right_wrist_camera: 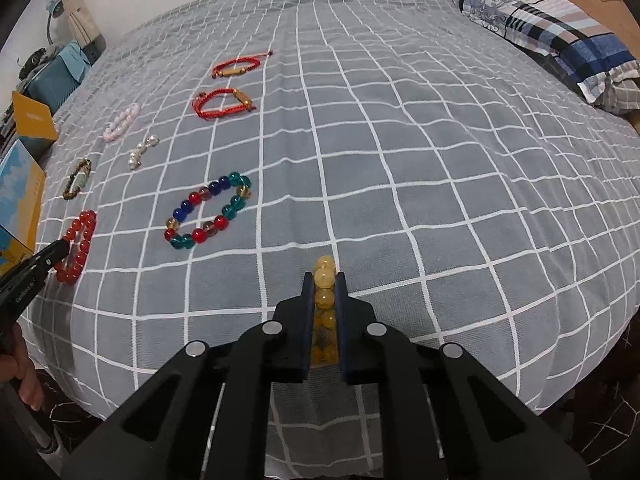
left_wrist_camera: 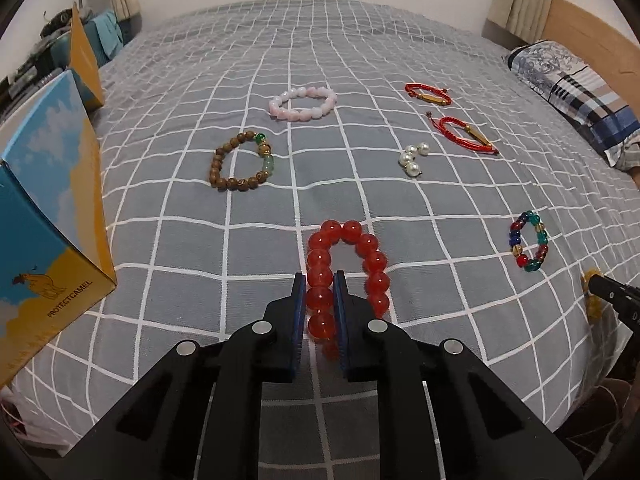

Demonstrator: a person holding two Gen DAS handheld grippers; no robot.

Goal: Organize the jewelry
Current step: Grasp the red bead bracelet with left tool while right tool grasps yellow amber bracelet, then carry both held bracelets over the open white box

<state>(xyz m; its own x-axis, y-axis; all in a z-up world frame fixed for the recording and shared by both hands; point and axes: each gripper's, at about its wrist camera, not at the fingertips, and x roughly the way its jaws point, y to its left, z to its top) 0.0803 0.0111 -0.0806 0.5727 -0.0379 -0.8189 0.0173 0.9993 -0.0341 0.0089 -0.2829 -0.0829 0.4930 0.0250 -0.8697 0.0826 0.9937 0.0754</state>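
We lose yellow bracelet (right_wrist_camera: pixel 325 300) lower beads behind right gripper (right_wrist_camera: pixel 325 280) fingers; blue box (left_wrist_camera: pixel 44 216) cropped at left edge.

Checked bedspread (left_wrist_camera: pixel 320 60), pillow (left_wrist_camera: pixel 576 84), camel-print box (left_wrist_camera: pixel 48 216)

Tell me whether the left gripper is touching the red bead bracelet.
Touching. The left wrist view shows the left gripper with both fingers pressed against one side of the red bead bracelet, beads squeezed between them.

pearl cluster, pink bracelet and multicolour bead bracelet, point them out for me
pearl cluster (left_wrist_camera: pixel 413 159): left wrist view, on a central pearl.
pink bracelet (left_wrist_camera: pixel 280 105): left wrist view, on the ring's left-hand beads.
multicolour bead bracelet (right_wrist_camera: pixel 198 235): right wrist view, on a red bead of the near side.
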